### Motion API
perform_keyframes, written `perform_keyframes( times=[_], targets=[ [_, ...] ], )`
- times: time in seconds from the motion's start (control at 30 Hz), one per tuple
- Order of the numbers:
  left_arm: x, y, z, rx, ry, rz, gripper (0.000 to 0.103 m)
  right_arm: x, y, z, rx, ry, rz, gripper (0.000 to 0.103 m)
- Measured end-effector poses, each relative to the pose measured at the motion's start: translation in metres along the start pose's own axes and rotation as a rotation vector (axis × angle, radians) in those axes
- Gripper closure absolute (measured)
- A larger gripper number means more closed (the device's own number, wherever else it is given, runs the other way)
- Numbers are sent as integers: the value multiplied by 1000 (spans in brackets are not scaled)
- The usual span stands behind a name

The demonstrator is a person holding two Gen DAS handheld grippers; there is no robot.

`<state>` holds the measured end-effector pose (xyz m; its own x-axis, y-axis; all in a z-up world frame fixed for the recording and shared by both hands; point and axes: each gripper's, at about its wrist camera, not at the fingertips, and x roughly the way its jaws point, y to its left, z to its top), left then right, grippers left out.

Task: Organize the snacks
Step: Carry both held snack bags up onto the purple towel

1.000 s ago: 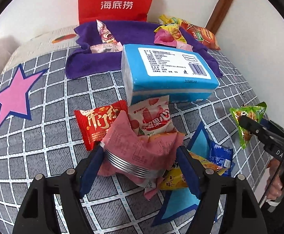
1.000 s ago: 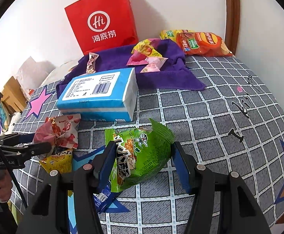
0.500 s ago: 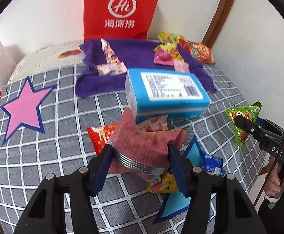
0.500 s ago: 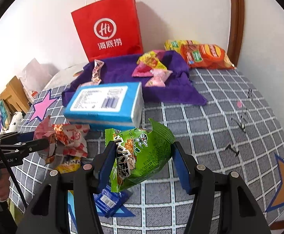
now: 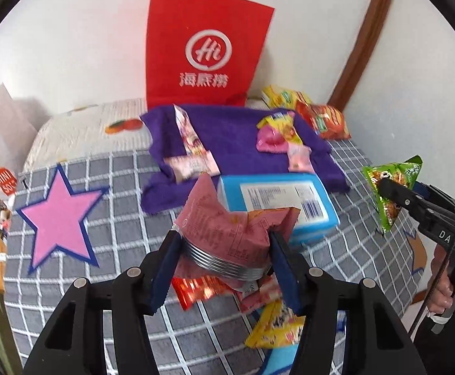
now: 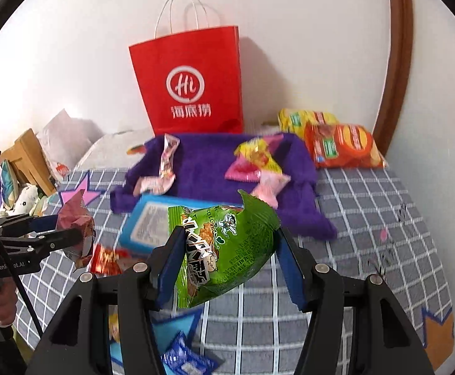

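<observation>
My left gripper [image 5: 224, 243] is shut on a pink snack packet [image 5: 227, 231] with a silver crimped edge, held above the bed. The same gripper with its pink snack packet [image 6: 77, 225] shows at the left of the right wrist view. A green snack bag [image 6: 224, 250] is clamped in my right gripper [image 6: 227, 259], lifted over the grey checked bedspread [image 6: 368, 218]; the green snack bag [image 5: 390, 187] also shows at the right of the left wrist view. A purple towel [image 5: 233, 137] further back carries several small snacks. Below my left gripper lie a red packet [image 5: 196, 290] and a yellow packet [image 5: 274, 328].
A red paper bag [image 5: 202, 50] stands against the wall behind the towel. A blue tissue pack [image 5: 277, 200] lies between towel and grippers. Orange and yellow chip bags [image 6: 340, 143] lie at the back right corner. A small blue packet [image 6: 187, 359] lies under my right gripper. Hands hold both grippers.
Both grippers have risen with their packets, away from the bedspread. The left jaws closed tighter on the pink packet at first. The loose snacks now lie lower in view.
</observation>
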<state>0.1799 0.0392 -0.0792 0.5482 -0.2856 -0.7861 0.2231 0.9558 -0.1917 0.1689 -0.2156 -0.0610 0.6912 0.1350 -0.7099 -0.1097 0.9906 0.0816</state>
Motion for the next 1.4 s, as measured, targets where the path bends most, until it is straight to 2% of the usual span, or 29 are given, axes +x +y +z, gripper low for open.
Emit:
perform_keyframes(
  times=[0.4, 0.77, 1.07, 1.27, 1.4],
  targets=[
    [15, 22, 69, -48, -47, 20, 47, 33, 5, 69, -44, -29, 23, 45],
    [60, 23, 119, -51, -47, -5, 47, 80, 17, 112, -114, -27, 53, 45],
    [99, 29, 138, -73, -37, -11, 47, 124, 16, 130, -131, -10, 88, 45],
    [118, 39, 132, -92, -18, 22, 47, 152, 14, 124, -138, 16, 108, 45],
    [116, 43, 131, -98, -29, -11, 47, 171, 11, 118, -148, 64, 121, 45]
  ],
)
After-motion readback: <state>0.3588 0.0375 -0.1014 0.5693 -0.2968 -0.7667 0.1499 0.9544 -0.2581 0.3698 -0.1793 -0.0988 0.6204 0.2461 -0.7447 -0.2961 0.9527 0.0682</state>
